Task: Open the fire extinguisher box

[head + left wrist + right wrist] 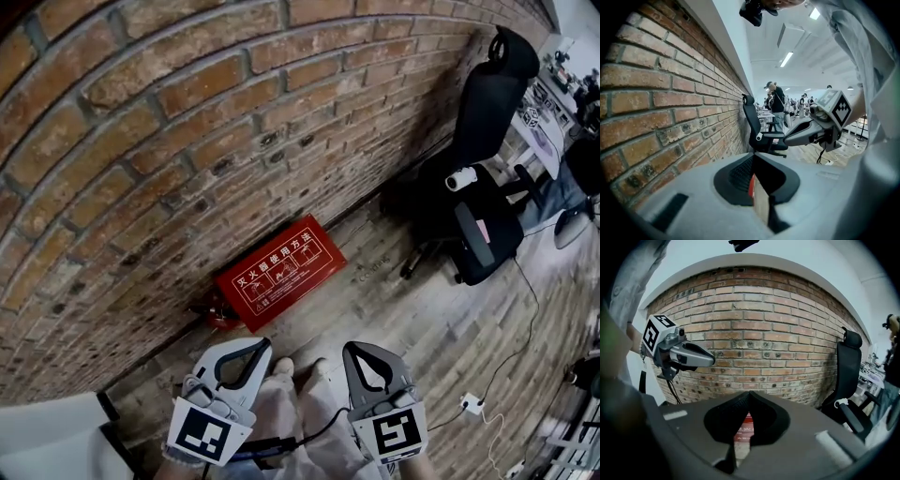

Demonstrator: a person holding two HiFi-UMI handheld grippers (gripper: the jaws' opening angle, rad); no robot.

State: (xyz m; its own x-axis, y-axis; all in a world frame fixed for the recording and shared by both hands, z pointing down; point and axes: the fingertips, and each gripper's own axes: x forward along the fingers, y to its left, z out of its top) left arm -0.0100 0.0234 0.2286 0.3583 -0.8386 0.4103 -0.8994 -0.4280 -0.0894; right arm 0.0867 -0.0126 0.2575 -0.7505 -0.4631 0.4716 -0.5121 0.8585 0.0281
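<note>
Print on red box (279,271) too small for me to read. In right gripper view box only sliver behind jaws. Can't identify dark red thing (219,315) at its corner. Right edge cuts off person (553,201).

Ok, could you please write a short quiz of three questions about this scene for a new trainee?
1. True or false: one gripper already touches the red box on the floor by the brick wall.
2. In the head view, what stands to the right of the box? A: a black office chair. B: a ladder. C: a bucket.
3. Fill in: the jaws of the left gripper and the right gripper are both ____.
Key: 1 false, both grippers are apart from it; 2 A; 3 shut, with nothing held.
</note>
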